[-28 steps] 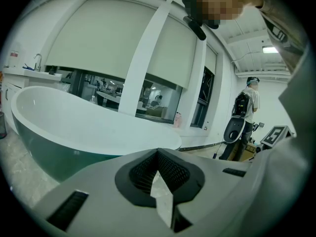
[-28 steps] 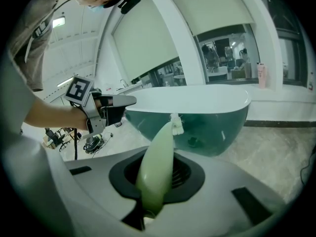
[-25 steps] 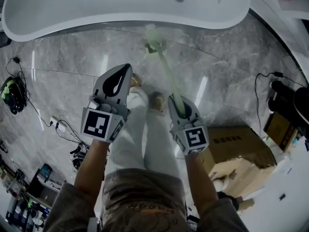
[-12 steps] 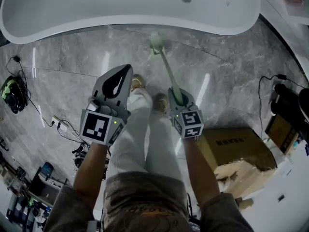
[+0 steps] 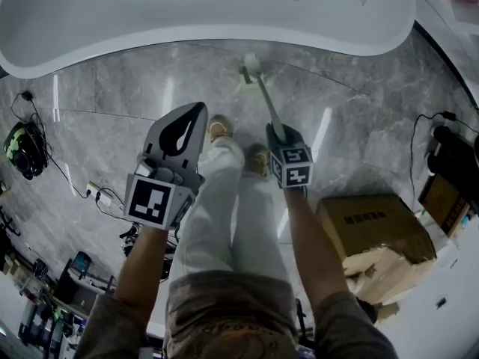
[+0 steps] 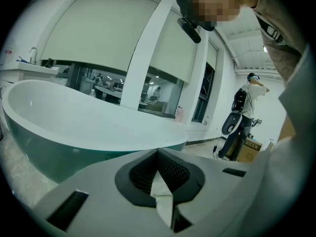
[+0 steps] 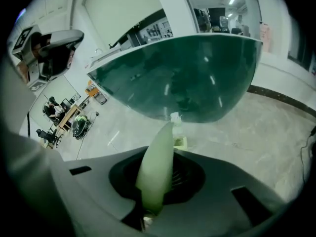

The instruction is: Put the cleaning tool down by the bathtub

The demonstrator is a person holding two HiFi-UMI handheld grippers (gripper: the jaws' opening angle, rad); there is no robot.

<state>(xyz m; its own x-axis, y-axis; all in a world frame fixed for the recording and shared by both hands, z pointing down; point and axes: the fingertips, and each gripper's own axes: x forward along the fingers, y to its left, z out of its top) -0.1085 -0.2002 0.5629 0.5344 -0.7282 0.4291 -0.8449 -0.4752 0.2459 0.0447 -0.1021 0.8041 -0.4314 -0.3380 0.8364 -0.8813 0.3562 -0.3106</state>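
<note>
We note the right hand-held gripper (image 5: 278, 133) has sunk toward the floor (image 5: 112, 88), bringing the tool (image 5: 264, 99) lower beside the bathtub (image 5: 187, 13).

Flat indoor light, floor glare, heavy fisheye.
Your head view runs a little dim, with white streaks of glare across the polished floor (image 5: 168, 99) and the bathtub (image 5: 150, 13) glowing pale. Both gripper views bend hard and go black at the corners. In the right gripper view, the cleaning tool (image 7: 157, 167) handle looks soft, too near the lens.
</note>
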